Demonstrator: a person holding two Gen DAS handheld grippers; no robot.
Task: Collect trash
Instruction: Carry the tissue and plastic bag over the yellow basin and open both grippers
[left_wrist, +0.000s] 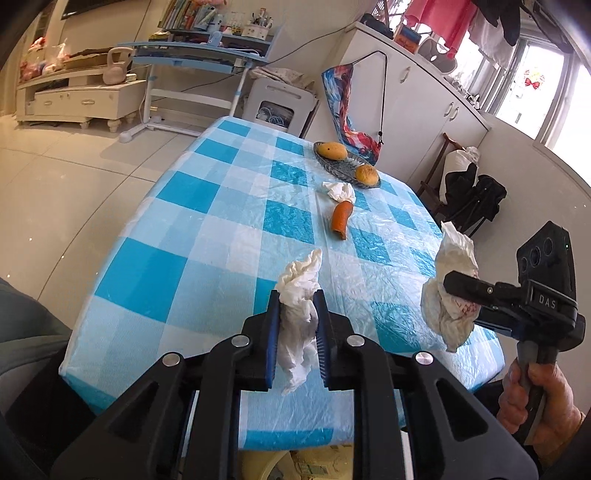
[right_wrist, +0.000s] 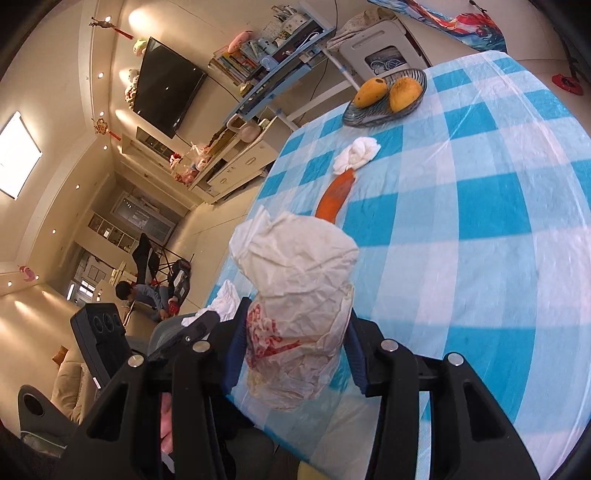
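Observation:
My left gripper (left_wrist: 297, 299) is shut on a crumpled white tissue (left_wrist: 297, 291) and holds it above the near edge of the blue checked table (left_wrist: 207, 229). My right gripper (right_wrist: 295, 328) is shut on a crumpled white paper wrapper with red print (right_wrist: 295, 295), held above the table's near right side; it also shows in the left wrist view (left_wrist: 448, 295). On the table lie another crumpled white tissue (left_wrist: 340, 191) (right_wrist: 357, 153) and, touching it, an orange peel strip (left_wrist: 341, 220) (right_wrist: 337, 195).
A glass dish (left_wrist: 334, 164) (right_wrist: 384, 110) with two yellow mangoes stands at the far side of the table. A colourful bag (left_wrist: 349, 110) leans behind it. White cabinets (left_wrist: 417, 92) line the right wall. A desk and a TV stand are across the floor.

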